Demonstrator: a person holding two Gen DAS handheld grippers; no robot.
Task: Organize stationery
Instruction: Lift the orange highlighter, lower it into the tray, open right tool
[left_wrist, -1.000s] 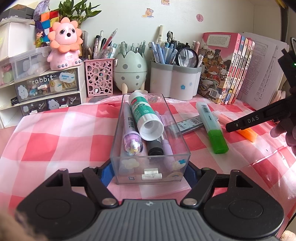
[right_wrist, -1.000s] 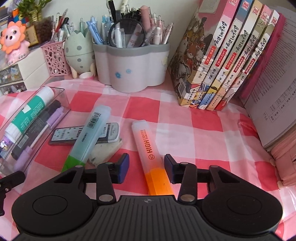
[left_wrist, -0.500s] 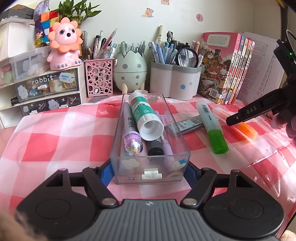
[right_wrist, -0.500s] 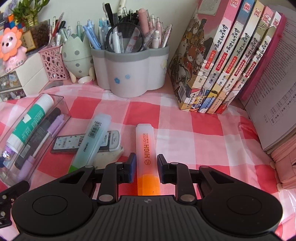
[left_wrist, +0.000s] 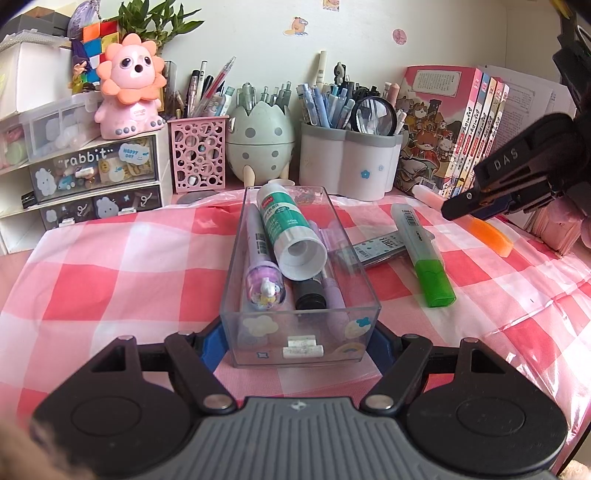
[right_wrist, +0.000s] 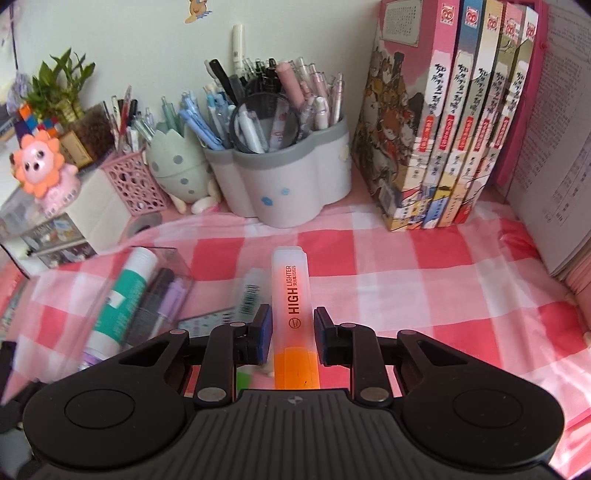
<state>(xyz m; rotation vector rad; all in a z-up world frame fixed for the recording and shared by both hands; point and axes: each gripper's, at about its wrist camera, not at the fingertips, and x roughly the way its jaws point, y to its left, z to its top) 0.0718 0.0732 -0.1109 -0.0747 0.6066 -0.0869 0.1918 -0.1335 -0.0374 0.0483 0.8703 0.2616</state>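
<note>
My left gripper (left_wrist: 297, 341) is shut on the near end of a clear plastic tray (left_wrist: 300, 334) that holds a glue stick (left_wrist: 290, 229), a purple pen and markers. My right gripper (right_wrist: 292, 332) is shut on an orange highlighter (right_wrist: 293, 314) and holds it lifted off the checked cloth; it also shows in the left wrist view (left_wrist: 491, 236) at the right. A green highlighter (left_wrist: 424, 254) and a dark lead case (left_wrist: 380, 245) lie on the cloth right of the tray.
A white pen cup (right_wrist: 284, 188), an egg-shaped holder (left_wrist: 260, 138) and a pink mesh holder (left_wrist: 197, 155) stand at the back. Books (right_wrist: 443, 122) stand back right. Small drawers (left_wrist: 96, 177) with a pink lion toy stand at the left.
My right gripper has closed on the orange highlighter and lifted it off the cloth, turning left. The left gripper and tray have not moved.
</note>
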